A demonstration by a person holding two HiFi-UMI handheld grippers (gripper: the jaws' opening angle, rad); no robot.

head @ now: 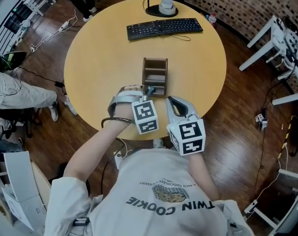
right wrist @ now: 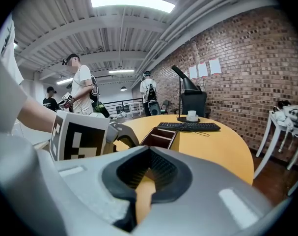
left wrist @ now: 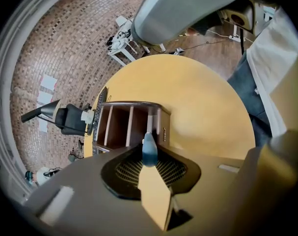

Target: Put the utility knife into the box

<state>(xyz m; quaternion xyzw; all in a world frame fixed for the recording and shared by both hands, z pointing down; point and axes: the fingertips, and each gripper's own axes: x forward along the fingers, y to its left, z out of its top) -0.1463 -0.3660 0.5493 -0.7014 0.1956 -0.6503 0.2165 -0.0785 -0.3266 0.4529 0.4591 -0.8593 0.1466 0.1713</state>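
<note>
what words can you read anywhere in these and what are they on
"TWIN COOKIE": on the person's shirt, upside down in the head view.
Small line above the cookie drawing on the shirt: too small to read.
Print on the box wall: too blurred to read.
Keyboard keys: too small to read.

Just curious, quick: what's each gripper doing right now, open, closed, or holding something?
Left gripper: closed on the utility knife.
Right gripper: closed, holding nothing.

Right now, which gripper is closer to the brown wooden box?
Left. The left gripper, holding the blue utility knife, is at the near edge of the brown wooden box; the right gripper sits farther back, toward the person.
</note>
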